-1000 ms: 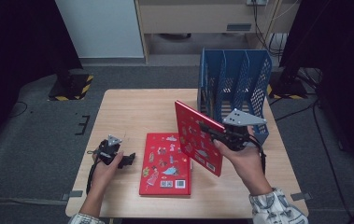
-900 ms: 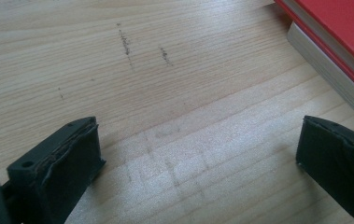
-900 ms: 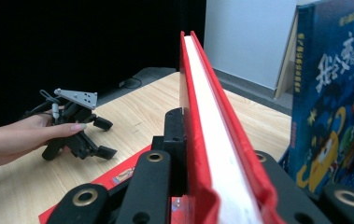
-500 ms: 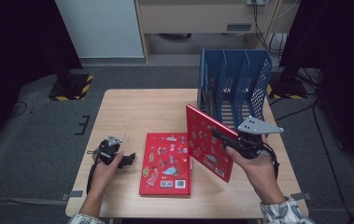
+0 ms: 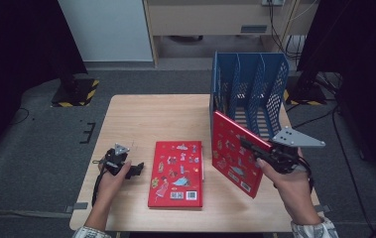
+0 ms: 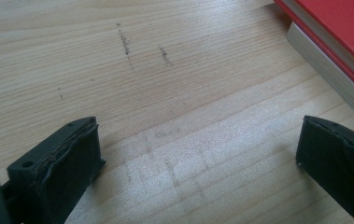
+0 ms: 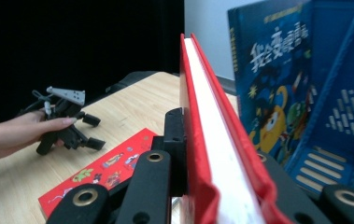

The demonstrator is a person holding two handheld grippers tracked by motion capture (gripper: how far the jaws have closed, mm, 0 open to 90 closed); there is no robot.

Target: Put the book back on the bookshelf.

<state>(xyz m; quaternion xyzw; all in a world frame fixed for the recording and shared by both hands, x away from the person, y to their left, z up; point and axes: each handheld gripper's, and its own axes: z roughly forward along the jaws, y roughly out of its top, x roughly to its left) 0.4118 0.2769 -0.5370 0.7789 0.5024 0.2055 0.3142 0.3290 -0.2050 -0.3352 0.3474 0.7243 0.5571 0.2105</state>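
Observation:
My right gripper (image 5: 251, 148) is shut on a red book (image 5: 232, 154) and holds it upright on its edge above the table's right side, just in front of the blue file rack (image 5: 251, 88). In the right gripper view the red book's (image 7: 214, 154) page edge runs up between the jaws of the right gripper (image 7: 198, 140). A blue picture book (image 7: 272, 70) stands in the rack (image 7: 347, 107). A second red book (image 5: 176, 172) lies flat at the table's middle front. My left gripper (image 5: 135, 169) rests open on the wood to the left of it, nothing between its jaws.
The wooden table (image 5: 151, 119) has bare surface at the back left. The flat red book's corner (image 6: 343, 37) lies close to the right of the left gripper (image 6: 198, 154). A white cabinet (image 5: 103, 29) and shelving stand behind the table.
The right gripper has carried the upright red book to the right, closer to the rack's front. The left gripper has stayed where it was.

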